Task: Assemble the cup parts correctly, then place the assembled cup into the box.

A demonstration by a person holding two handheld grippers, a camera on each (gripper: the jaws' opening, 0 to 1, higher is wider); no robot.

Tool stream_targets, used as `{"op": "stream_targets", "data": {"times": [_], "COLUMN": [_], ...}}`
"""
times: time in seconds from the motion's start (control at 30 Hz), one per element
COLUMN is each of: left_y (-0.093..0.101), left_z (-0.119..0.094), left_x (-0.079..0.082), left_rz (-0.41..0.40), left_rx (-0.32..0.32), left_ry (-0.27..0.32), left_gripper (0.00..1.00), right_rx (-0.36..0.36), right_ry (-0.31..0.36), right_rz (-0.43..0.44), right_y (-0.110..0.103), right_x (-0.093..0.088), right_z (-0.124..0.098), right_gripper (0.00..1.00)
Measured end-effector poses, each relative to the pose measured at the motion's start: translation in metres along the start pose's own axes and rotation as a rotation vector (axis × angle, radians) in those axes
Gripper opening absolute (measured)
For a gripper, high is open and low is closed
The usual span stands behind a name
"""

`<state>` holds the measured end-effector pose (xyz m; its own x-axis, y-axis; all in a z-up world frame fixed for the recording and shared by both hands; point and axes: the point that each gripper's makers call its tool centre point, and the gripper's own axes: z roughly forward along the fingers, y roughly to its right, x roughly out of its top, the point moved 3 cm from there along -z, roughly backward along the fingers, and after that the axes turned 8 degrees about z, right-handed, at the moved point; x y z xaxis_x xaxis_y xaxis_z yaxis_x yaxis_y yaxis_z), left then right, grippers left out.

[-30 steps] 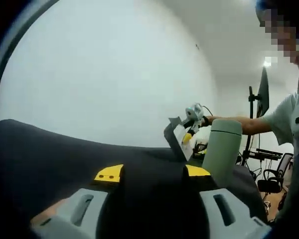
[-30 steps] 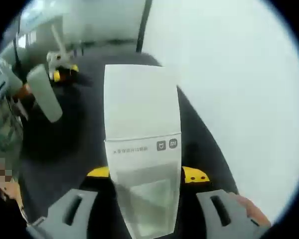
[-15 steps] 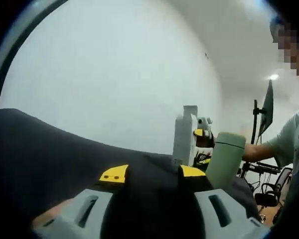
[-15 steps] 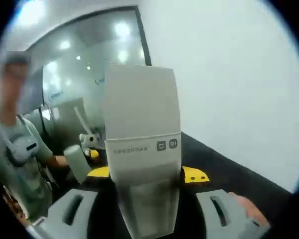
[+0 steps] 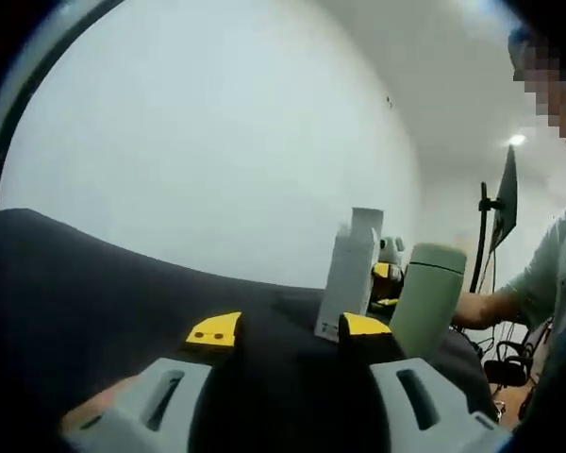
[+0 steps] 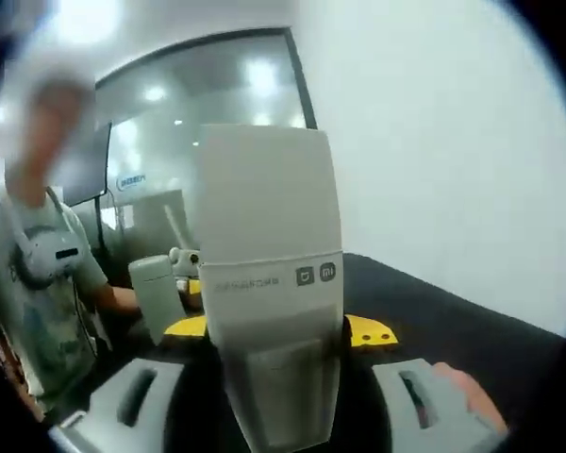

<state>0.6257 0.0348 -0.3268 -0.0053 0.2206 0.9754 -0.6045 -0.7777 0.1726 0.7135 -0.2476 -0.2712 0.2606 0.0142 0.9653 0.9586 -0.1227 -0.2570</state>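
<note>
1. The right gripper (image 6: 274, 396) pinches the white box (image 6: 269, 274) between its fingers, lifted upright, filling the centre of the right gripper view.
2. Over the last second the box swung from lying toward the tabletop (image 5: 94, 283) to standing tall.
3. The green cup (image 5: 424, 297) stands right of centre in the left gripper view, beside the box.
4. The left gripper (image 5: 288, 392) has spread, empty fingers; boxing likely comes next.

box (image 6: 269, 274): white-grey, small dark print and two little square logos on a band
cup (image 5: 426, 297): pale sage green, lid the same shade
table (image 5: 94, 293): black
wall (image 5: 217, 142): plain white
gripper jaws: light grey with yellow pads
person's shirt (image 6: 38, 311): pale grey-green
</note>
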Motion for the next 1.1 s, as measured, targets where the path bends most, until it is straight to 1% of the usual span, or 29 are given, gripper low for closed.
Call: {"op": "stream_targets", "data": {"times": [0.1,0.13,0.17,0.23,0.3,0.33,0.4,0.43,0.47,0.5,0.53,0.57,0.6,0.63,0.67,0.7,0.73,0.77,0.8,0.83,0.87,0.9,0.93,0.97,1.0,1.03,1.1], "left_y": [0.0,-0.001,-0.001,0.0,0.001,0.0,-0.001,0.0,0.0,-0.001,-0.001,-0.001,-0.001,-0.001,0.0,0.0,0.001,0.001,0.001,0.002,0.003,0.002,0.002,0.001,0.0,-0.001,-0.003], "left_z": [0.0,0.0,0.0,0.001,0.0,0.0,0.0,0.0,-0.001,-0.001,-0.001,-0.001,-0.002,-0.002,-0.002,-0.002,-0.002,-0.002,-0.002,-0.002,-0.002,-0.002,-0.002,-0.003,-0.004,-0.005,-0.006], "left_x": [0.0,0.0,0.0,-0.001,-0.001,0.0,0.001,0.001,0.001,0.001,0.002,0.002,0.003,0.004,0.005,0.005,0.005,0.005,0.004,0.004,0.004,0.004,0.004,0.005,0.005,0.007,0.008], "left_rz": [-0.001,0.0,0.002,0.005,0.003,0.0,-0.003,-0.003,-0.005,-0.005,-0.008,-0.009,-0.012,-0.017,-0.021,-0.023,-0.024,-0.024,-0.024,-0.022,-0.023,-0.026,-0.029,-0.036,-0.042,-0.052,-0.064], "left_rx": [-0.003,-0.006,-0.008,-0.009,-0.011,-0.01,-0.011,-0.012,-0.013,-0.013,-0.013,-0.013,-0.013,-0.016,-0.017,-0.017,-0.016,-0.017,-0.018,-0.019,-0.018,-0.018,-0.018,-0.018,-0.016,-0.013,-0.006], "left_ry": [0.0,-0.001,-0.003,-0.007,-0.002,0.001,0.005,0.007,0.008,0.009,0.012,0.014,0.019,0.024,0.028,0.03,0.03,0.028,0.026,0.024,0.022,0.022,0.024,0.028,0.033,0.041,0.052], "left_gripper": [0.36,0.36,0.36,0.36,0.36,0.36,0.36,0.36,0.36,0.36,0.36,0.36,0.36,0.36,0.36,0.36,0.36,0.36,0.36,0.36,0.36,0.36,0.36,0.36,0.35,0.35,0.35], "right_rx": [-0.01,-0.018,-0.034,-0.045,-0.057,-0.087,-0.157,-0.204,-0.266,-0.319,-0.364,-0.389,-0.443,-0.514,-0.573,-0.62,-0.703,-0.77,-0.833,-0.911,-0.943,-0.99,-1.02,-1.051,-1.074,-1.095,-1.101], "right_ry": [-0.021,-0.031,-0.044,-0.04,-0.042,-0.032,-0.022,-0.025,-0.004,-0.017,-0.009,0.019,0.055,0.088,0.128,0.149,0.186,0.199,0.238,0.238,0.248,0.263,0.24,0.231,0.227,0.255,0.269], "right_rz": [0.001,-0.003,-0.014,-0.012,-0.005,-0.025,-0.048,-0.054,-0.052,-0.068,-0.082,-0.09,-0.101,-0.103,-0.093,-0.102,-0.09,-0.113,-0.114,-0.108,-0.098,-0.07,-0.076,-0.063,-0.06,-0.047,-0.013], "right_y": [-0.002,-0.002,0.0,-0.001,-0.003,-0.003,-0.002,-0.001,0.001,-0.001,-0.007,-0.012,-0.017,-0.026,-0.033,-0.042,-0.047,-0.053,-0.052,-0.051,-0.052,-0.051,-0.052,-0.051,-0.051,-0.05,-0.049], "right_x": [-0.001,-0.001,-0.001,0.001,0.004,0.007,0.011,0.012,0.015,0.013,0.012,0.014,0.014,0.012,0.011,0.007,0.004,0.001,0.001,-0.003,-0.006,-0.01,-0.015,-0.018,-0.021,-0.021,-0.022], "right_z": [-0.004,-0.006,-0.008,-0.01,-0.015,-0.019,-0.026,-0.03,-0.034,-0.039,-0.043,-0.044,-0.047,-0.052,-0.054,-0.055,-0.059,-0.061,-0.067,-0.072,-0.073,-0.073,-0.069,-0.066,-0.062,-0.059,-0.052], "right_gripper": [0.51,0.53,0.57,0.62,0.7,0.7,0.69,0.7,0.7,0.69,0.7,0.7,0.69,0.68,0.68,0.68,0.67,0.67,0.67,0.67,0.67,0.66,0.65,0.64,0.64,0.64,0.64]}}
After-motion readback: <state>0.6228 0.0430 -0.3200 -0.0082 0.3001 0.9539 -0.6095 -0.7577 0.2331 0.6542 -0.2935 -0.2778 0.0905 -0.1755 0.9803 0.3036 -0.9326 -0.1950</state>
